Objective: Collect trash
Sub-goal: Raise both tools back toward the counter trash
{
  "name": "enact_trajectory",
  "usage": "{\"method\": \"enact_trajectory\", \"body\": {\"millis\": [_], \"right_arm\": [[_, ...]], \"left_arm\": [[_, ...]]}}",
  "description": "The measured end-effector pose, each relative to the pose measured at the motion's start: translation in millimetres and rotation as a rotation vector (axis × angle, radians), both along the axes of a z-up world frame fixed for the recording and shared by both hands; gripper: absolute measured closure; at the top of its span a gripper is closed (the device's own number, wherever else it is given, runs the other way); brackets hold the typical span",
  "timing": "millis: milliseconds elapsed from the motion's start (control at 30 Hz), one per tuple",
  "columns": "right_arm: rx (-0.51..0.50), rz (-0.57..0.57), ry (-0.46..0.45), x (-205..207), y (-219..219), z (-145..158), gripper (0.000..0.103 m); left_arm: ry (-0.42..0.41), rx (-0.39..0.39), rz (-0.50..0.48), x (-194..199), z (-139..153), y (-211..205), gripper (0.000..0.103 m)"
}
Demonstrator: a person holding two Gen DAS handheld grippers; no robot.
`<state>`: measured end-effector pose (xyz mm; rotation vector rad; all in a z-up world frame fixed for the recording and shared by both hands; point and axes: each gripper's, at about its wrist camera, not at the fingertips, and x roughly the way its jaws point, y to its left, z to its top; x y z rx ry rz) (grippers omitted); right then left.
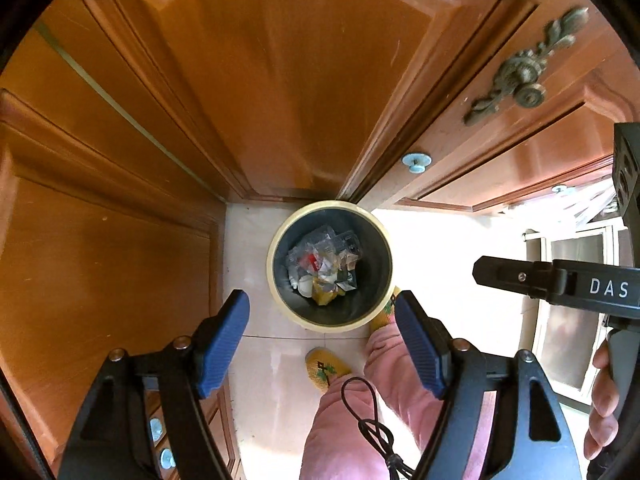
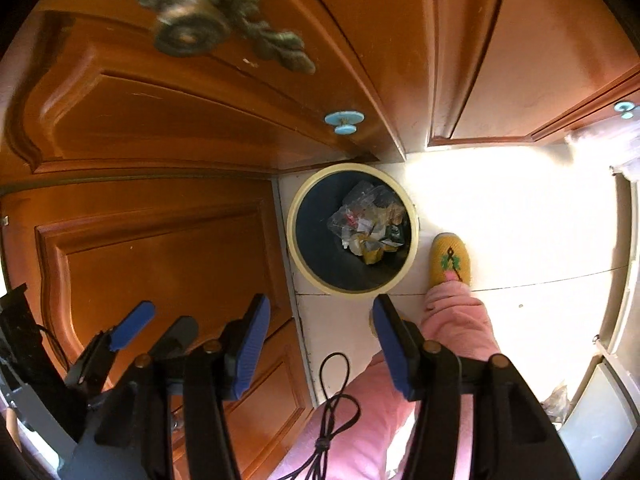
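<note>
Blue-padded fingers (image 1: 224, 344) of the left gripper (image 1: 324, 342) stand wide apart with nothing between them, pointing straight down over a pale tiled floor (image 1: 440, 248). Below them sits the round trash bin (image 1: 280, 232), cream-rimmed and dark inside, tucked into the corner where the wooden cabinet doors (image 1: 280, 80) meet; crumpled clear plastic and paper scraps (image 1: 324, 264) lie at its bottom. From the right wrist view, the right gripper (image 2: 320, 346) is likewise open and empty, tilted down toward the same bin (image 2: 294, 232), whose litter (image 2: 368, 220) lies toward its right side. Beside the bin stands a yellow slipper (image 2: 450, 258) under a pink trouser leg (image 2: 456, 320). An ornate brass handle (image 2: 200, 12) and a light-blue knob (image 2: 340, 124) sit on the cabinet doors above
</note>
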<state>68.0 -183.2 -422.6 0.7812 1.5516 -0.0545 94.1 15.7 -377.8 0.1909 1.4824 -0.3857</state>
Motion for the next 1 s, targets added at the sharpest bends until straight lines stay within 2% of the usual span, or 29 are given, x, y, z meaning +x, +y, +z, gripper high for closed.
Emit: {"method": "enact_trajectory", "body": {"millis": [200, 567, 800, 1000], "right_arm": [[-0.021, 0.014, -0.046, -7, 3, 45, 0.049], [-0.084, 0.077, -0.19, -13, 12, 156, 0.049], [-0.179, 0.082, -0.352, -16, 11, 230, 0.049], [-0.233, 0.046, -0.481, -13, 6, 281, 0.049]], "left_arm": [[-0.058, -0.012, -0.006, 1, 50, 5, 0.03], [-0.247, -0.075, -0.044, 7, 167, 1, 0.029], [-0.401, -0.109, -0.045, 11, 239, -4, 0.029], [-0.58, -0.142, -0.019, 20, 304, -10, 0.027]]}}
